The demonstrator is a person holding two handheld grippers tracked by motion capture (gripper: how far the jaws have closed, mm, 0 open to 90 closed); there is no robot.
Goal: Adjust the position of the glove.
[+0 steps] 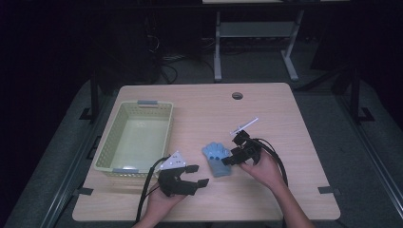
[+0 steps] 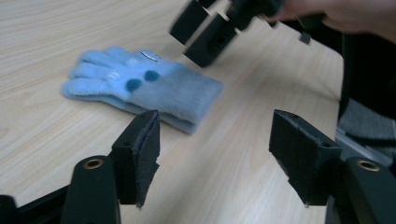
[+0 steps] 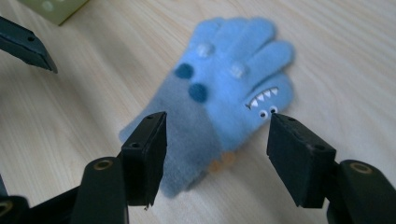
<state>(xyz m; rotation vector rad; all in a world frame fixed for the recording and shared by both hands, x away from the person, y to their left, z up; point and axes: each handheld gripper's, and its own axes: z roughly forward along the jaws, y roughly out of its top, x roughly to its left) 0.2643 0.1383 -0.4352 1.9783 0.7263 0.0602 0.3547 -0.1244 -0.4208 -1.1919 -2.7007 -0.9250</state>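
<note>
Black tongs [image 1: 198, 175] in your left hand [image 1: 164, 199] sit closest to you, near the front edge of the tabletop [image 1: 285, 199], jaws standing wide with nothing between them and aimed toward the middle. Just beyond them, roughly at the centre of the tabletop, the blue glove [image 1: 216, 156] lies flat, fingers toward the far edge and its grey cuff toward you; in the right gripper view you can see dark dots, pale dots and a small toothed face on it. Your right tongs [image 1: 229, 158] come in from the right, jaws parted around the cuff end without pressing it; whether the tips touch the knit you cannot tell. Left of the glove, along the left edge, the pale green basket [image 1: 110, 142] stands. Behind your right hand [image 1: 264, 169] a thin white stick [image 1: 245, 124] lies on the wood
</note>
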